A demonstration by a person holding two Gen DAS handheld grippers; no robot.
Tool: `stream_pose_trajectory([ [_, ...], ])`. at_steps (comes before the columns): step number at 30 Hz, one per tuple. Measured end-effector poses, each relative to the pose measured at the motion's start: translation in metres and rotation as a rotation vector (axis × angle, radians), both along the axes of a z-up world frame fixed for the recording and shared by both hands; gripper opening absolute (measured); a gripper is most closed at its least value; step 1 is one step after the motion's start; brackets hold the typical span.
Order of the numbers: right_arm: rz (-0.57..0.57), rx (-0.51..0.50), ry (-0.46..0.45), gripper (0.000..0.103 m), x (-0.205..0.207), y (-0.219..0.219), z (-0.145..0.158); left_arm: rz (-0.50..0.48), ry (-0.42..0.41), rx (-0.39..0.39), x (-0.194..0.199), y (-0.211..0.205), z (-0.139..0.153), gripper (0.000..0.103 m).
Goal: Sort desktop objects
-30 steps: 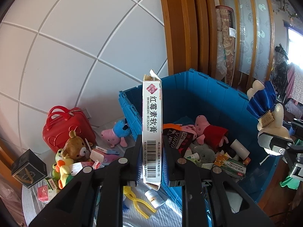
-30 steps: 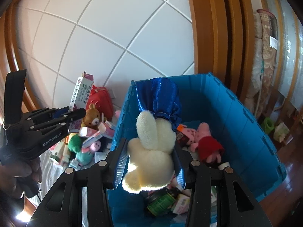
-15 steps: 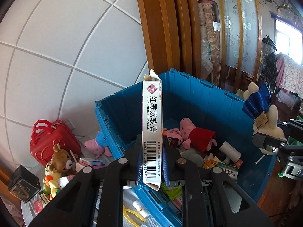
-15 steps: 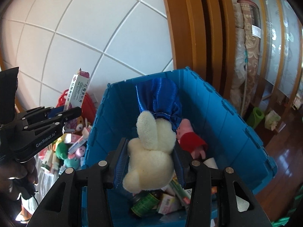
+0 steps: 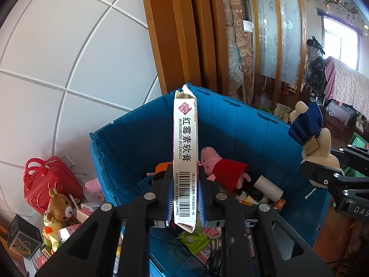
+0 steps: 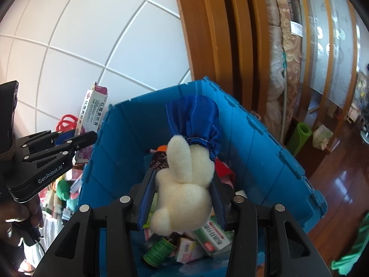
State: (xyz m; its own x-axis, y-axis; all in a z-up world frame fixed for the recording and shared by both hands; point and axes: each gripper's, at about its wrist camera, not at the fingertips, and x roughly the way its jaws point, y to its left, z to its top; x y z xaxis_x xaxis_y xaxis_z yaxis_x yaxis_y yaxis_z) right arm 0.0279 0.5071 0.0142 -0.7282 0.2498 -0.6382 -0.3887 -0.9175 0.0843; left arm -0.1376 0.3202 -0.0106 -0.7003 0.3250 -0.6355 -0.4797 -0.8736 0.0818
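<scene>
- Left gripper [image 5: 184,196] fingers clamped on white medicine box [image 5: 185,161], held upright, barcode end down; same grip as a second earlier.
- Right gripper [image 6: 182,198] fingers clamped on cream plush rabbit [image 6: 184,184] in blue satin dress [image 6: 193,120]; grip unchanged.
- Versus earlier frames: both grippers have shifted toward the blue bin [image 5: 253,127]. In the left view the bin now fills the centre, and the red toy suitcase [image 5: 46,180] and teddy bear [image 5: 61,205] have slid to the lower left edge.
- In the right view the bin interior now lies straight under the rabbit; before, the rabbit hung over the bin's near left wall.
- Left view only: pig plush in red dress [image 5: 221,168] and white roll [image 5: 268,185] inside the bin; worktop clutter left of the bin, black box [image 5: 22,237]; right gripper with the rabbit at the right edge.
- Right view only: green can [image 6: 159,249] and green-white carton [image 6: 213,233] on the bin floor; a person's hand [image 6: 16,221] holding the left gripper at left; green rolled mat [image 6: 299,136] on the floor.
</scene>
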Motion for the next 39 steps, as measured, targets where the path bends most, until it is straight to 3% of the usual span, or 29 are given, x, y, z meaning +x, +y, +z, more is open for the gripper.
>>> stream_pose_trajectory([
  [13, -0.029, -0.011, -0.008, 0.046, -0.003, 0.026, -0.006, -0.021, -0.024, 0.038, -0.017, 0.02, 0.002, 0.018],
  [14, -0.03, -0.007, -0.007, 0.05, -0.003, 0.027, -0.006, -0.017, -0.04, 0.032, -0.02, 0.021, 0.001, 0.025],
  [15, -0.037, 0.004, -0.003, 0.067, -0.004, 0.026, -0.006, 0.0, -0.04, 0.016, -0.022, 0.021, 0.0, 0.036],
  [16, -0.048, 0.018, 0.0, 0.082, -0.004, 0.026, -0.006, 0.018, -0.033, 0.016, -0.023, 0.019, 0.0, 0.07],
  [17, -0.066, 0.029, 0.012, 0.103, -0.003, 0.026, -0.005, 0.039, -0.023, 0.028, -0.023, 0.014, 0.001, 0.092],
  [23, -0.093, 0.026, 0.031, 0.103, -0.008, 0.027, -0.002, 0.072, -0.027, 0.04, -0.023, -0.003, -0.001, 0.094],
  [39, 0.042, 0.027, 0.055, 0.103, -0.023, -0.024, 0.002, 0.202, -0.041, 0.063, 0.007, -0.089, -0.012, 0.094],
])
